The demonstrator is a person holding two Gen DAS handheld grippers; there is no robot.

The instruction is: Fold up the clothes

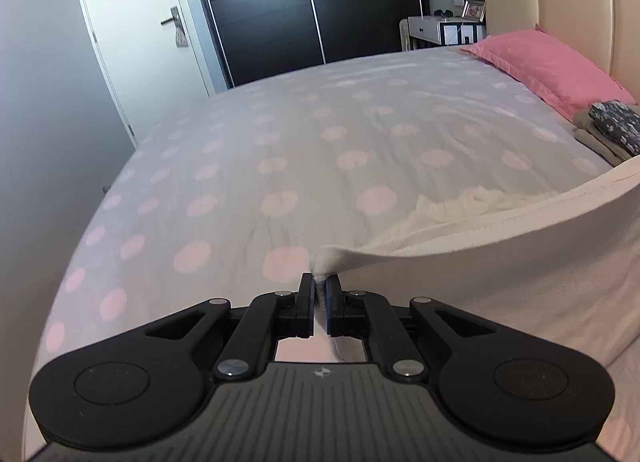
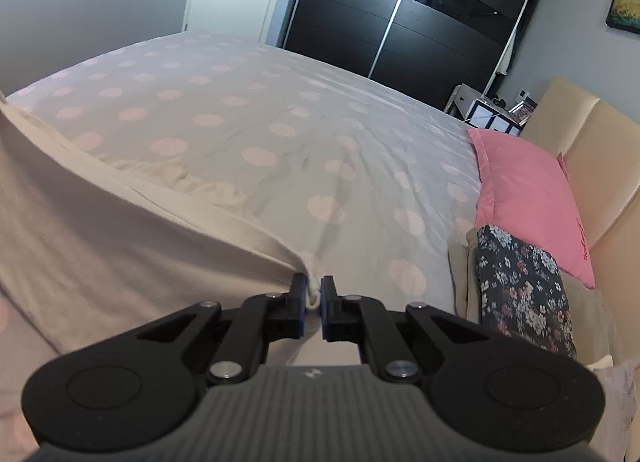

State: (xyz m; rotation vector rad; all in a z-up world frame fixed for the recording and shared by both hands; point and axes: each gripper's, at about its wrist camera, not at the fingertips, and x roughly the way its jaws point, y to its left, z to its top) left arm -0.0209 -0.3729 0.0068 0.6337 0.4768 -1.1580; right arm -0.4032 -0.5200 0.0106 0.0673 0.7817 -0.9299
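Left gripper [image 1: 319, 289], jaws nearly closed, is shown pinching one corner of a cream garment [image 1: 500, 254]; the opposite corner is pinched likewise by the right gripper [image 2: 314, 290]. Btw. the two, the garment's hemmed edge is held taut above the dotted bedsheet [image 1: 280, 133], its far part bunched on the sheet. Folded clothes incl. a floral piece [image 2: 520, 286] are seen beside the pink pillow [image 2: 524, 197], near the headboard [image 2: 592, 165].

Two wrist views low over the bed [image 1: 280, 133], both toward the wardrobe [image 2: 420, 21].
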